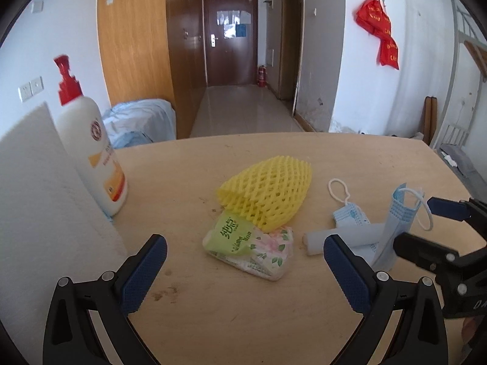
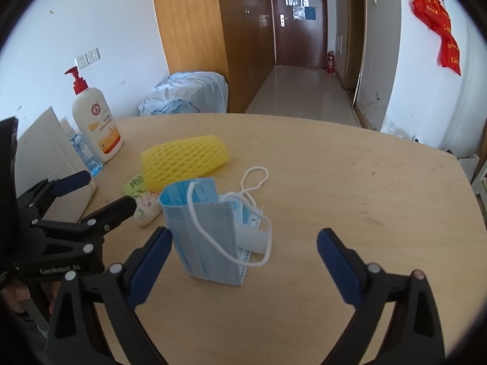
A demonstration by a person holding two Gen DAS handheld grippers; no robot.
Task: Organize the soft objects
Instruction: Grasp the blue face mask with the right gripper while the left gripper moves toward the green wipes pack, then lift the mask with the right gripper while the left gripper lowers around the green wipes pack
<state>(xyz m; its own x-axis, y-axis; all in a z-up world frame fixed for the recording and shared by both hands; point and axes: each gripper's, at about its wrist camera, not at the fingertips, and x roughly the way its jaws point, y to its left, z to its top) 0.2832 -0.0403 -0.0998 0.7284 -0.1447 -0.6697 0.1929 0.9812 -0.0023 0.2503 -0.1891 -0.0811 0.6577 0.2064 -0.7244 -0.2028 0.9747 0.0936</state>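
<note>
Blue face mask (image 2: 210,231) at centre stage, folded and standing up on its edge on the bench (image 2: 350,188), long axis running from the near edge up and away, white ear loop (image 2: 231,234) draped down its side. It leans against more flat masks (image 1: 350,217) and a pale rolled tube (image 1: 341,237) lying crosswise behind it. The right hand-held gripper (image 2: 243,240) sits spread wide, its left pad just beside the mask's near edge, the other pad well clear; nothing is clamped between them. Whether that left pad touches the mask, I cannot tell.

Over to the left: the yellow foam net sleeve (image 1: 268,191) lies flat, long axis slanting from near-left to far-right in the left wrist view, its lower end overlapping a green tissue pack (image 1: 231,234), which rests on a flowered pack (image 1: 268,255). The left hand-held gripper (image 1: 245,254) hangs released too, jaws apart, aimed at those packs, gripping nothing.

Further out, a white pump bottle (image 1: 91,149) with a red top stands upright by a white board (image 1: 39,188) at the bench's left edge.
</note>
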